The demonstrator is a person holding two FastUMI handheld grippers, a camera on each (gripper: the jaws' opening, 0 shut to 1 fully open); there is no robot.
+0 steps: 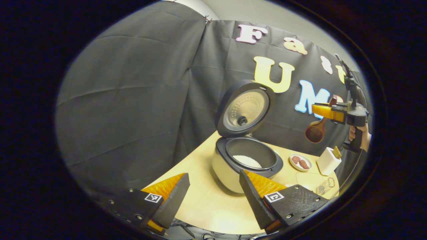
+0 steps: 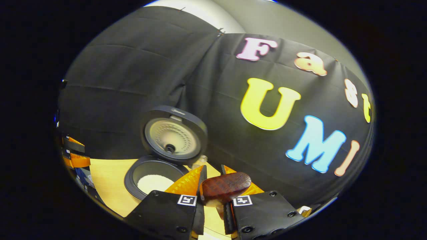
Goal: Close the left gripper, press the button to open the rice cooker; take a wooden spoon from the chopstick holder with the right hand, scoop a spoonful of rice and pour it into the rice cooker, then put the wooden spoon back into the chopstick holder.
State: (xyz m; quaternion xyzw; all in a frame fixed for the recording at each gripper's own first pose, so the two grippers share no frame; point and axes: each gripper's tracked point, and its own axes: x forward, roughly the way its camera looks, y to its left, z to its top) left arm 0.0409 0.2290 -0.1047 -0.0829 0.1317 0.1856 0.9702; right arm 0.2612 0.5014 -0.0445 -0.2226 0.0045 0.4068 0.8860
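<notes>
L gripper (image 1: 213, 196) hangs w/ fingers spread, empty, near the open rice cooker (image 1: 247, 160), rice inside. Further right, R gripper (image 2: 213, 186) clamps the wooden spoon (image 1: 317, 130), handle up, bowl down, hanging above and just left of the chopstick holder (image 1: 328, 161); R hand is nearer.

Left gripper (image 1: 213, 196): jaws are held wide apart, with nothing gripped between them. Right gripper (image 2: 213, 186): jaws are closed on the wooden spoon (image 2: 225, 188), gripped at its handle end. In the left gripper view, the right gripper (image 1: 328, 111) is seen raised, supported from below by a hand (image 1: 362, 136).
</notes>
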